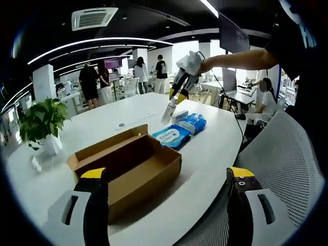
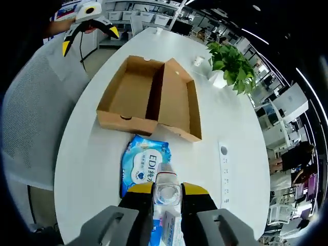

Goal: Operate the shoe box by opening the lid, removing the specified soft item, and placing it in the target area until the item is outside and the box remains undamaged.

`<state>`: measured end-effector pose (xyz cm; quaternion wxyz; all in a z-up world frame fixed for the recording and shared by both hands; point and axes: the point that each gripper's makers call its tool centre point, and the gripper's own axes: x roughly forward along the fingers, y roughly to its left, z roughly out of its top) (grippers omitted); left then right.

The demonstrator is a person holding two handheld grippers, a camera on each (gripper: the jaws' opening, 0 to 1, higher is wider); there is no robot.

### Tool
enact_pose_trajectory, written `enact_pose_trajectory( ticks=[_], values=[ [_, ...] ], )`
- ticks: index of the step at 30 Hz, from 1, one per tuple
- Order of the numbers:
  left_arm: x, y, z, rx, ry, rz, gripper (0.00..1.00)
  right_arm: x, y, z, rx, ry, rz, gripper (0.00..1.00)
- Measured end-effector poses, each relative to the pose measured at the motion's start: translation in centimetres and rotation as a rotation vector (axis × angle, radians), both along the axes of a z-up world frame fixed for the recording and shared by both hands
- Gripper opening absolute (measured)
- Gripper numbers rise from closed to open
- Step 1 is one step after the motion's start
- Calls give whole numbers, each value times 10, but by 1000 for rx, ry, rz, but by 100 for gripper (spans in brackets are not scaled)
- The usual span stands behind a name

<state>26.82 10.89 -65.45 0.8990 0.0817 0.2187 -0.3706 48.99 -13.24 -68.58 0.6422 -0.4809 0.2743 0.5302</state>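
Left gripper view: my left hand-held gripper (image 1: pixel 166 179) stands released, its two yellow-tipped jaws wide apart with nothing between them. Just beyond them the shoe box (image 1: pixel 128 166) lies open on the white worktop (image 1: pixel 205 154), its lid folded back on the far side and its inside brown and shadowed. Past the box, on the side away from my jaws, a blue wipes pack (image 1: pixel 172 137) lies flat, and a second blue pack (image 1: pixel 193 123) lies touching it further on. Above those packs my right hand-held gripper (image 1: pixel 171 105) hangs from my gloved hand, grasping a clear plastic bottle (image 1: pixel 167 114) that points down toward the packs. Left of the box a potted plant (image 1: pixel 41 123) sits near the worktop's edge. People stand in the office well behind the box.

Right gripper view: my right hand-held gripper (image 2: pixel 167 192) is clenched on the clear plastic bottle (image 2: pixel 166 189), which I see end-on between the jaws. Directly under it lies the blue wipes pack (image 2: pixel 143 163), just beside the near wall of the shoe box (image 2: pixel 151 97). The box is open, lid and base side by side. Beyond the box the potted plant (image 2: pixel 230 66) stands. My left hand-held gripper (image 2: pixel 89 31) shows well off from the box, past the worktop (image 2: pixel 225 123), jaws spread.
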Motion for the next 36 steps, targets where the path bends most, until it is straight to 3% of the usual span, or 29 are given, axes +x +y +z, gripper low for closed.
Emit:
enact_pose_trajectory(
  ticks=[12, 22, 29, 36],
  values=[
    [-15, -4, 2, -21, -8, 55, 100, 30, -6, -18, -71, 2, -7, 15],
    [-23, -5, -1, -30, 4, 89, 100, 44, -3, -35, -131, 14, 3, 15],
    [-21, -3, -9, 6, 3, 97, 100, 54, -4, -53, -172, 29, 10, 15],
    [-18, 4, -13, -7, 6, 115, 100, 62, -4, -65, -200, 45, -4, 15]
  ],
)
